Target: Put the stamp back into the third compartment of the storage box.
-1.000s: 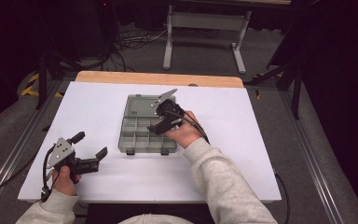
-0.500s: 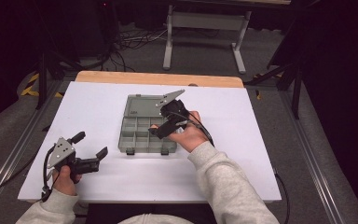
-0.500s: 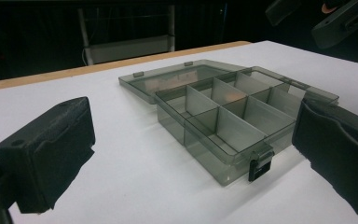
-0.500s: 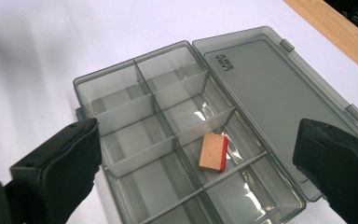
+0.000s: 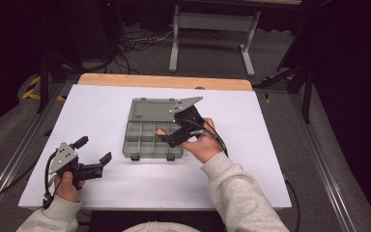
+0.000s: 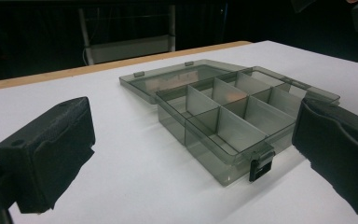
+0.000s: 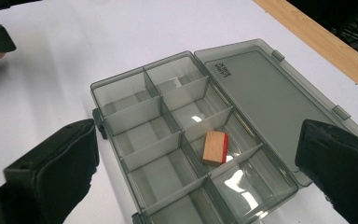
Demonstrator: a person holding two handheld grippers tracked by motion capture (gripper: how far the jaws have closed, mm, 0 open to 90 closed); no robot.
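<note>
Right gripper [image 5: 170, 138] lifts slightly off organizer box [image 5: 147, 145], fingers just opening, now wide, empty. Wooden block [image 7: 215, 147] lies loose in box compartment: light, rigid; grasp across long flat sides. Left gripper [image 5: 92, 154] open, idle.

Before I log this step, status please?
Right gripper open above box. Wooden block lies in a compartment. Left gripper open, apart.

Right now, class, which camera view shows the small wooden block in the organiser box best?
The right gripper view: the wooden block lies plainly in one compartment. The high view shows a small part of it by the right gripper; the left gripper view gives an orange glimpse.
</note>
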